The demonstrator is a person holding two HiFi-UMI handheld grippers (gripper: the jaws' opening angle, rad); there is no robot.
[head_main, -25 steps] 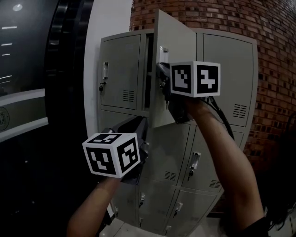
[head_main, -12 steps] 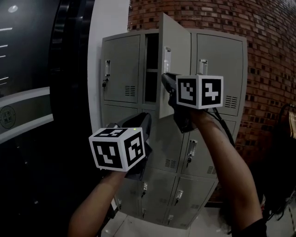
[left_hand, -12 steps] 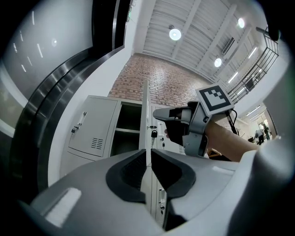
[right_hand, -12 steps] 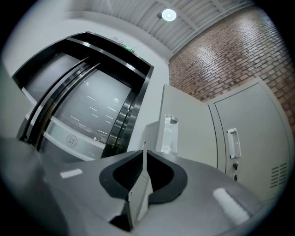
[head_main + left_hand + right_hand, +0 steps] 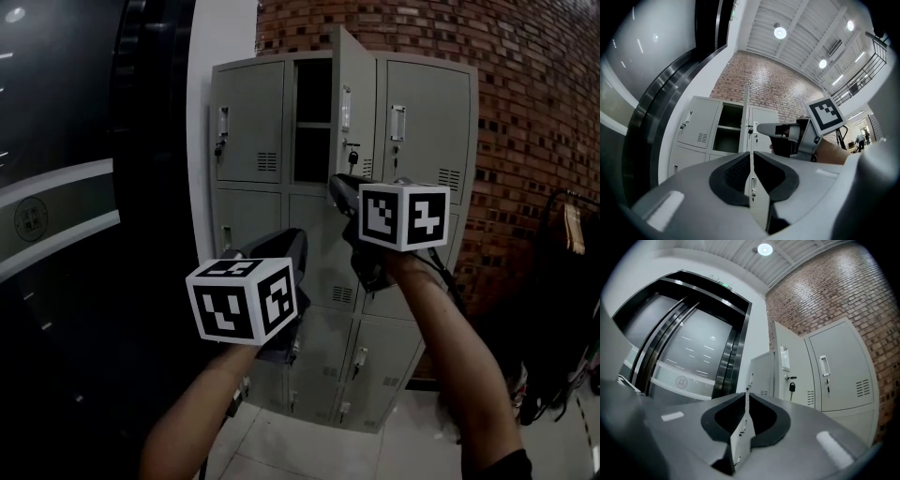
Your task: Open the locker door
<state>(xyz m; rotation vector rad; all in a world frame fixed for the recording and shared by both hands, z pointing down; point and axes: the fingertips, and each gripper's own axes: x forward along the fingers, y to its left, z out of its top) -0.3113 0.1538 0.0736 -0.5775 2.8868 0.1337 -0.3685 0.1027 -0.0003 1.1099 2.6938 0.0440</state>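
Fingers [image 5: 733, 176] of the left gripper [image 5: 751, 157] are pressing nearly together, holding nothing; the right gripper [image 5: 747, 397] is doing likewise, hovering apart from the open locker door [image 5: 356, 112].

All 3 views face lockers [image 5: 427, 122].

**No wording can be read**

A round emblem [image 5: 30, 220] on the pale band [image 5: 80, 202] left of the locker [image 5: 417, 122] may hold characters, but it is too blurred to read. The small green sign [image 5: 723, 284] overhead is also illegible.
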